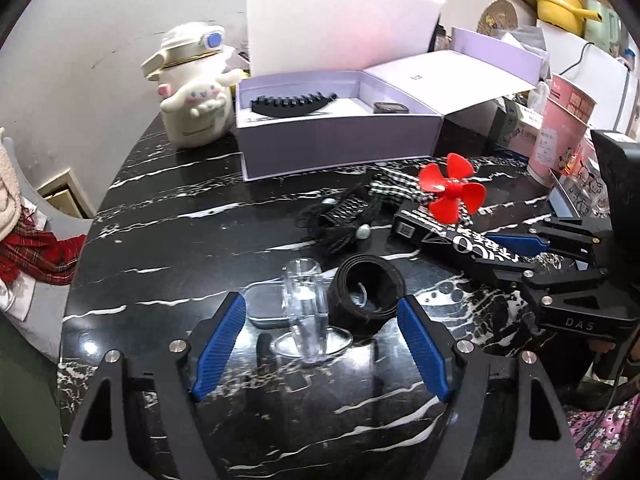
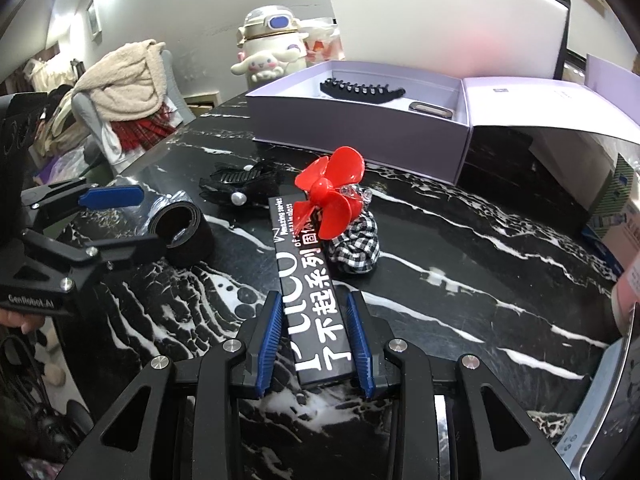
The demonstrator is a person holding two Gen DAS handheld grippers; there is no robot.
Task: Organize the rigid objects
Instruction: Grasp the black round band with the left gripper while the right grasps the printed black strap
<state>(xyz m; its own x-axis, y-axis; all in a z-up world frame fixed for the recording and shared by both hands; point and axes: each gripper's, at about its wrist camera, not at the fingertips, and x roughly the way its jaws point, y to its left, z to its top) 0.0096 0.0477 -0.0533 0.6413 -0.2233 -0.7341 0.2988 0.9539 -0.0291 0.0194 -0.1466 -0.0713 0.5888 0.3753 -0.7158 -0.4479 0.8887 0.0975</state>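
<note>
My right gripper [image 2: 314,298] is shut on the near end of a long black box with white lettering [image 2: 304,256], which lies on the black marble table [image 2: 460,240]. A red propeller [image 2: 332,196] sits at the box's far end beside a checked cloth piece [image 2: 356,244]. In the left wrist view my left gripper [image 1: 320,302] stands open above the table. A clear plastic piece with a round base [image 1: 304,320] and a black rolled band [image 1: 366,292] lie between its blue pads [image 1: 222,344]. The band's edge is close to the right pad.
An open lavender box [image 1: 340,140] at the back holds a black comb-like clip [image 1: 292,104] and a small dark item [image 1: 390,108]. A white character jar [image 1: 196,92] stands left of it. A black lace hair clip with pearls [image 1: 340,220] lies mid-table. A pink cup [image 1: 560,128] is at the right.
</note>
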